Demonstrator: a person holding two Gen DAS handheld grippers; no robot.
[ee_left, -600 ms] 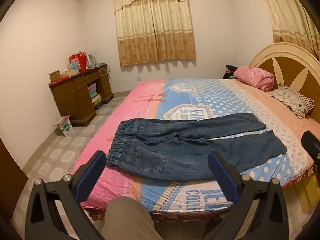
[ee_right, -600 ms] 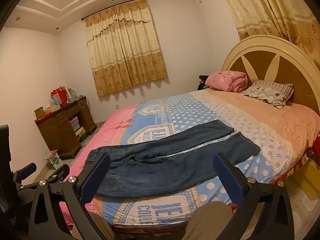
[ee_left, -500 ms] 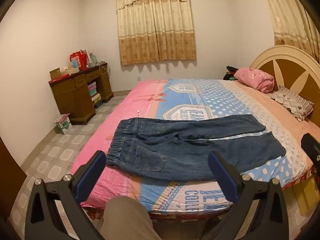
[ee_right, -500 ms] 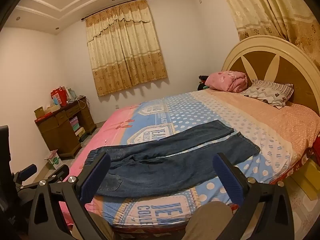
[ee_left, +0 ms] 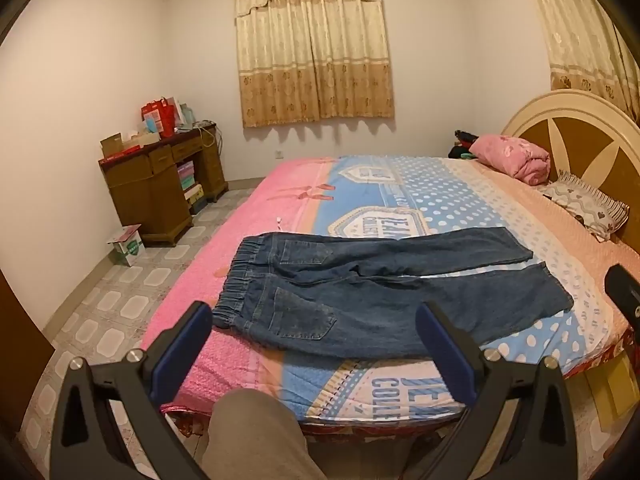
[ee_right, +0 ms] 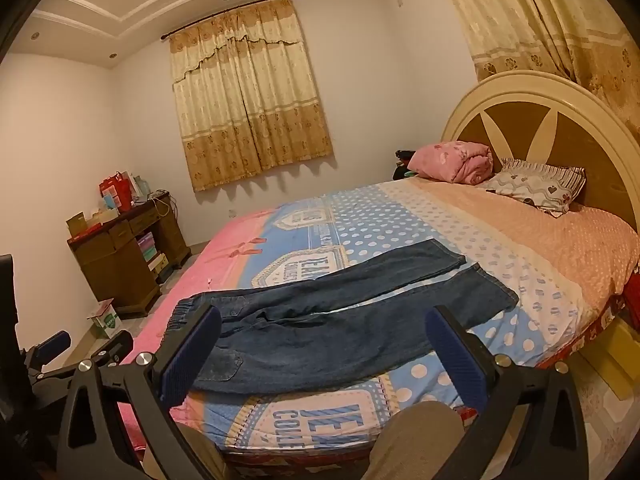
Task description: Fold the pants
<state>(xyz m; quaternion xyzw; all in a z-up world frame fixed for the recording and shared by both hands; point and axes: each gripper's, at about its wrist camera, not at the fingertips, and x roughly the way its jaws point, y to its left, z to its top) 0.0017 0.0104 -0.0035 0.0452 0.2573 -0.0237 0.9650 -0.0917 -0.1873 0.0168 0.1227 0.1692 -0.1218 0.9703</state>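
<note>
Dark blue jeans lie flat on the bed, spread open, elastic waistband to the left and both legs running right. They also show in the right wrist view. My left gripper is open and empty, held off the bed's near edge in front of the waist end. My right gripper is open and empty, also off the near edge, in front of the jeans' middle. Neither touches the jeans.
The bed has a pink and blue printed cover, a rolled pink blanket and a pillow by the headboard. A wooden desk and small box stand left on the tiled floor. My knees are below the grippers.
The left wrist view has shifted slightly; the jeans and both open grippers stay as they were.
</note>
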